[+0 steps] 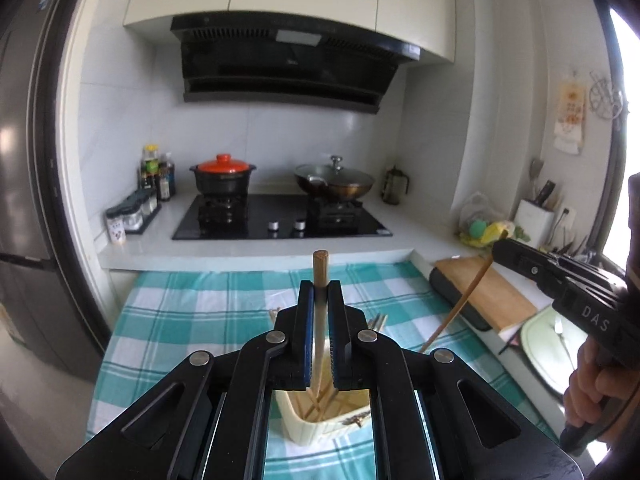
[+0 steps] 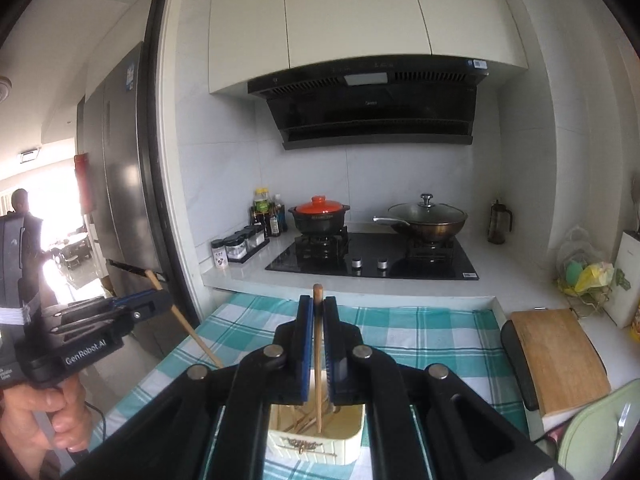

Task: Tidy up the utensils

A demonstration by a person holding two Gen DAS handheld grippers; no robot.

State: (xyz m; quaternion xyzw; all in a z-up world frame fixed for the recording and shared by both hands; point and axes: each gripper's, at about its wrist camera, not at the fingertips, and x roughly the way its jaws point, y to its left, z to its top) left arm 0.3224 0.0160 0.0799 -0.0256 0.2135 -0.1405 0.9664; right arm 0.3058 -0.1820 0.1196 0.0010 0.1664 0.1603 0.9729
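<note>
Cream plastic holder [image 2: 316, 438] sits nearest, directly under both my grippers, on the teal checked cloth [image 1: 180, 320]. Several wooden chopsticks [image 2: 298, 424] already lie loose inside it, criss-crossed rather than standing.

My left gripper [image 1: 320, 292] is clenched on one chopstick [image 1: 320, 272]; its blunt end pokes up past the fingertips and the lower part reaches toward the holder mouth. My right gripper [image 2: 318, 308] is likewise clamped on a second chopstick [image 2: 318, 352], whose lower tip reaches into the holder among the others. From the left wrist view that stick slants down from the right gripper toward the cloth.

A few more stick ends [image 1: 378, 320] show on the cloth just beyond the left fingers, partly hidden; count cannot be read.

Judgement: task is mid-way. Some sticks are binned, two are in hand over the holder, a few remain on the cloth. Whether these two are going in or coming out I cannot tell.

Further right: wooden cutting board [image 2: 560, 360] and a pale green tray [image 2: 592, 440] holding one metal utensil, untouched. Beyond: hob [image 2: 376, 256], orange-lidded pot [image 2: 319, 214], wok [image 2: 426, 218].
</note>
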